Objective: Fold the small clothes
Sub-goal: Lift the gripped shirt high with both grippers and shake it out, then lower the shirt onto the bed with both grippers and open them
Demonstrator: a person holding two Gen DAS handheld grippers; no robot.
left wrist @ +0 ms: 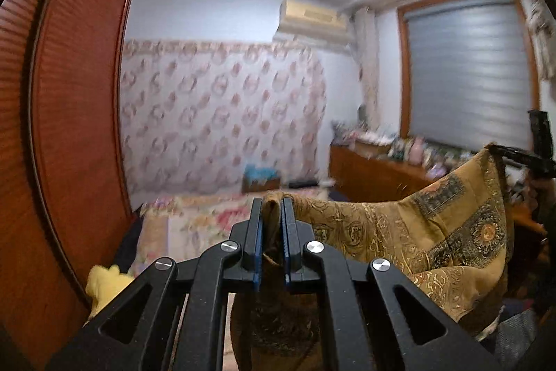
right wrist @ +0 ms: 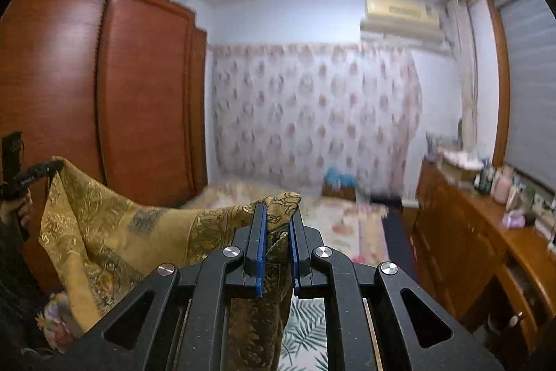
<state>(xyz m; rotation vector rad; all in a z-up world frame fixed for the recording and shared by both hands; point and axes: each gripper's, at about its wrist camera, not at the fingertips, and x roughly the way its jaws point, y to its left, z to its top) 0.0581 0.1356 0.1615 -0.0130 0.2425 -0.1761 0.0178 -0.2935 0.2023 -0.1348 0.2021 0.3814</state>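
A mustard-gold patterned garment hangs in the air, stretched between my two grippers. My left gripper is shut on one bunched corner of it, which pokes up between the blue pads. From there the cloth runs right to the other gripper at the frame's edge. In the right wrist view my right gripper is shut on another corner of the garment. The cloth sags leftward to the left gripper, held by a hand. Both grippers point nearly level, above the bed.
A bed with a floral cover lies below and ahead. Red-brown wardrobe doors stand close on the left. A wooden dresser crowded with small items lines the right wall. A yellow cloth and a leaf-print cloth lie below.
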